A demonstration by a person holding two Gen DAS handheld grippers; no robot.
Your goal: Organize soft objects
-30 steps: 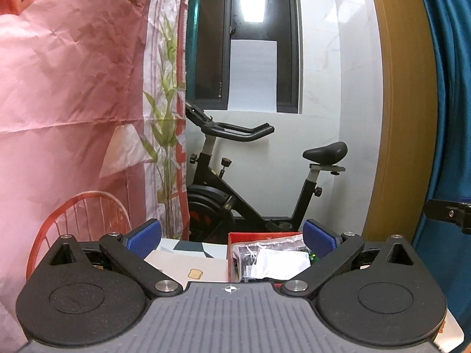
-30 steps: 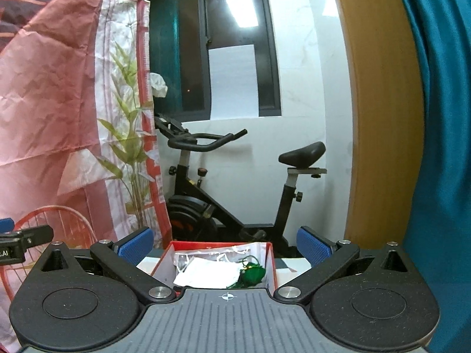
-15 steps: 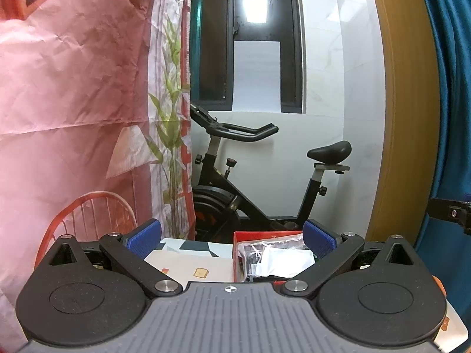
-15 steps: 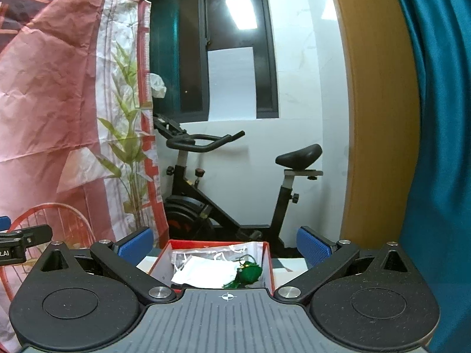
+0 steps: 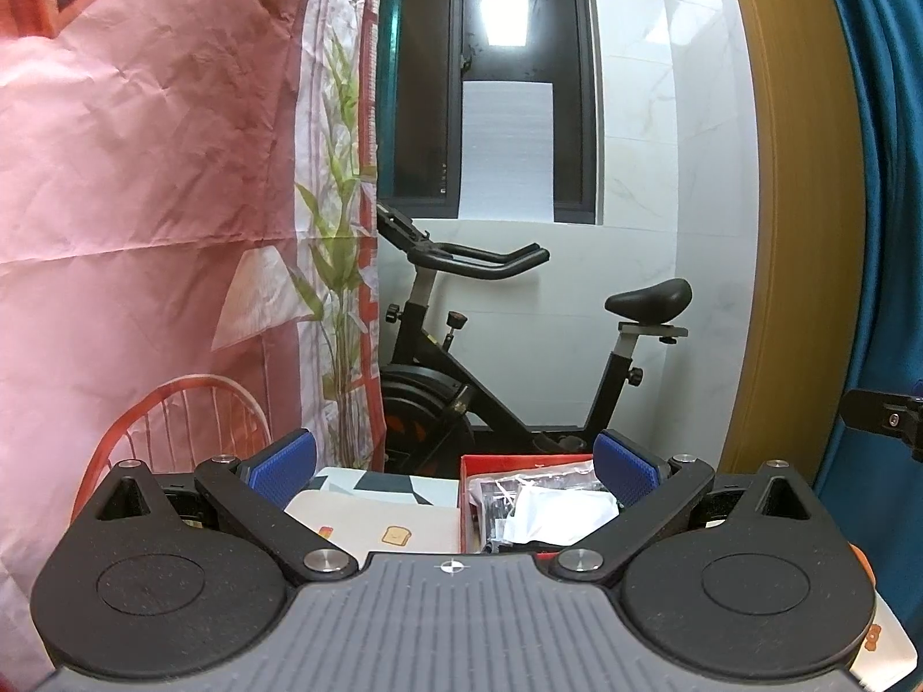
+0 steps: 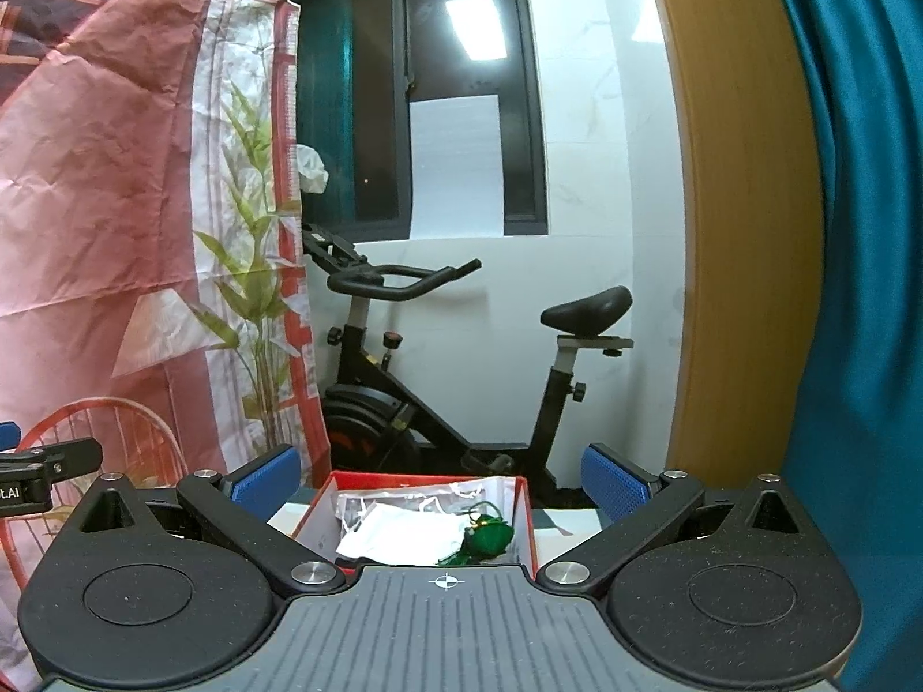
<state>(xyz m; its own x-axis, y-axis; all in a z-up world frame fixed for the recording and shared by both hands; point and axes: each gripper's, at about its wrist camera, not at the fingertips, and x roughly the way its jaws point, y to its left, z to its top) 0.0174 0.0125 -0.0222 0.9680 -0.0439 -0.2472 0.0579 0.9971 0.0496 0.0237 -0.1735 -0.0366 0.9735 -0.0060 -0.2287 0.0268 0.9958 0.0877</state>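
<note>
Hand-held gripper (image 6: 441,476) above filled red box (image 6: 528,510)

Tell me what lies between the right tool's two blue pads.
In the right wrist view, the red box sits between the open right tool's pads, holding a white cloth, clear bags and a green item.

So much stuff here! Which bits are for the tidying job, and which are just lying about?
For the job: red box, white soft item, green soft item, left gripper and right gripper, both open.

Just there: exercise bike, printed backdrop, teal curtain.
</note>
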